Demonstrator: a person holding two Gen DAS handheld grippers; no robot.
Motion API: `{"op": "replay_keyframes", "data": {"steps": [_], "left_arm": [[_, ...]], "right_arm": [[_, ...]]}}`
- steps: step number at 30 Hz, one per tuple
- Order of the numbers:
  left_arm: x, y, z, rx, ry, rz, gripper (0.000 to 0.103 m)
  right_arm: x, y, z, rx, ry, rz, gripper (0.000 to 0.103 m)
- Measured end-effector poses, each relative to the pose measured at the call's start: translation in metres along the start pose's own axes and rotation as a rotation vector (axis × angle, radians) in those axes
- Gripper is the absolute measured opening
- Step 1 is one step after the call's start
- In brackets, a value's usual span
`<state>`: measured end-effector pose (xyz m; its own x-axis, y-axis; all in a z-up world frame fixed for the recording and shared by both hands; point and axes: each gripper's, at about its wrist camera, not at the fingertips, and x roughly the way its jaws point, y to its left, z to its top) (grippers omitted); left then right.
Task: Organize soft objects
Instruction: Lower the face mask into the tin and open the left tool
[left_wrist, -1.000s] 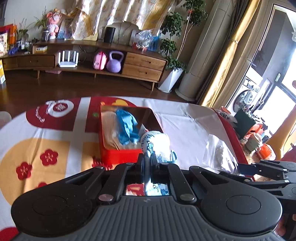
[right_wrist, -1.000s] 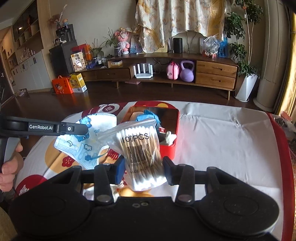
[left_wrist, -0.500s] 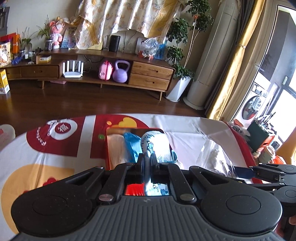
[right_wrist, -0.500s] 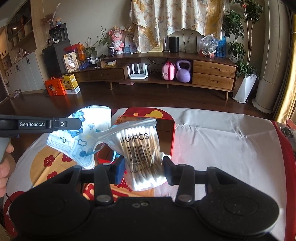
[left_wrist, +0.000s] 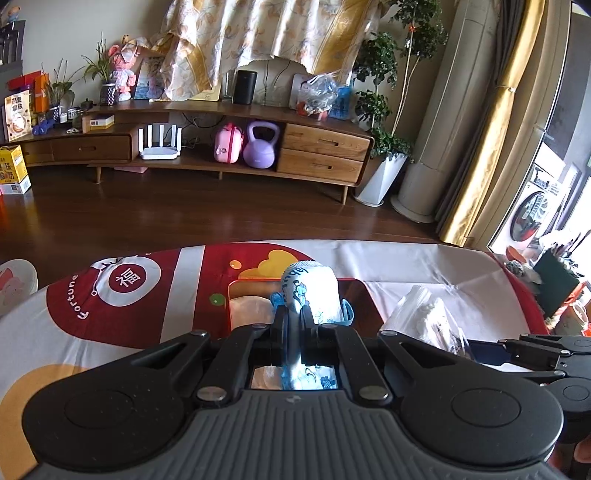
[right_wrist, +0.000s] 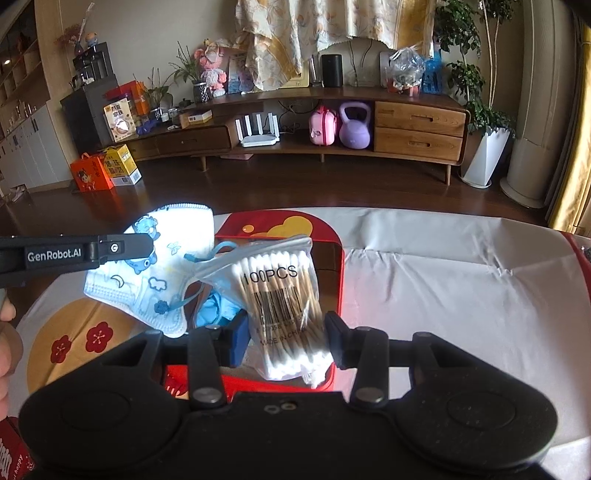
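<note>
Printing "100PCS" on the cotton swab bag reads only from the right wrist; right gripper clamps it over the red tin. Left gripper pinches the face mask above the tin's left half.

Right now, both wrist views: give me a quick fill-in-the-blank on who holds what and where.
1. The left gripper is shut on a printed child's face ____.
2. The right gripper holds a clear bag of cotton swabs labelled ____.
3. Both items hang above an open ____ tin.
4. The kettlebell on the shelf is ____.

Missing: mask; 100PCS; red; purple
</note>
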<state>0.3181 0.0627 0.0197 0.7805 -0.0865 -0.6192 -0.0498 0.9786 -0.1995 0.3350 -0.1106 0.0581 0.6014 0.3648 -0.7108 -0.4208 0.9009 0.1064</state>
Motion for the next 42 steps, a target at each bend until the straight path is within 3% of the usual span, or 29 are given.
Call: {"op": "replay_keyframes", "data": {"steps": [17, 35, 42], "left_arm": [[0.076, 0.009, 0.006, -0.118, 0.017, -0.002, 0.006], [0.130, 0.017, -0.022, -0.070, 0.169, 0.062, 0.006], [0.136, 0.014, -0.024, -0.035, 0.207, 0.070, 0.006]], "right_arm": [[0.070, 0.002, -0.001, -0.033, 0.084, -0.008, 0.042], [0.094, 0.007, -0.008, -0.099, 0.113, -0.009, 0.046], [0.089, 0.003, -0.005, -0.080, 0.082, -0.004, 0.057]]}}
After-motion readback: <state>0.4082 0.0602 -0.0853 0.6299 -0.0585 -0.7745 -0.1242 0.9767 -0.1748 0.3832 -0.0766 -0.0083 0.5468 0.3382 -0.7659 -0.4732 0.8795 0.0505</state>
